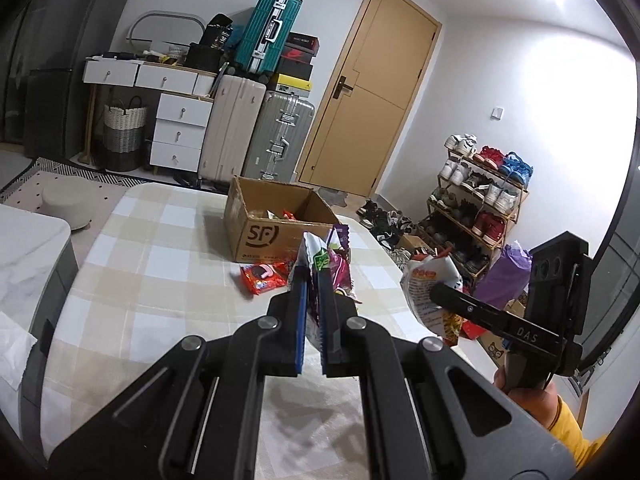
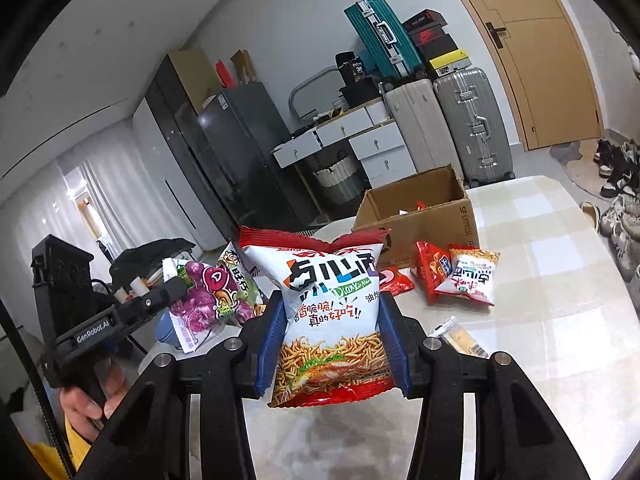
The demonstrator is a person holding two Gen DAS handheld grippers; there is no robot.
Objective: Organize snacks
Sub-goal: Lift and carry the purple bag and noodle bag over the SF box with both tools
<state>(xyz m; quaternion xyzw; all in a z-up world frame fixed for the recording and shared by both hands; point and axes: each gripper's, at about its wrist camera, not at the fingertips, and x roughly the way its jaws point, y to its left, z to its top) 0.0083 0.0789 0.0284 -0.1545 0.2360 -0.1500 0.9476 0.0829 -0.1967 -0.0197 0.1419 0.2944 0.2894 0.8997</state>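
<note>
My left gripper (image 1: 313,280) is shut on a purple and green snack bag (image 1: 328,260), held edge-on above the table; the bag also shows in the right wrist view (image 2: 212,300). My right gripper (image 2: 330,312) is shut on a white and red noodle-snack bag (image 2: 332,320), held above the table; it also shows in the left wrist view (image 1: 430,292). An open SF cardboard box (image 1: 276,220) with snacks inside stands at the table's far side. A red snack packet (image 1: 262,276) lies in front of it.
On the checked tablecloth (image 2: 552,280), two more snack bags (image 2: 460,276) and a flat packet (image 2: 460,338) lie right of the noodle bag. Suitcases (image 1: 256,128), drawers and a shoe rack (image 1: 476,200) stand beyond the table.
</note>
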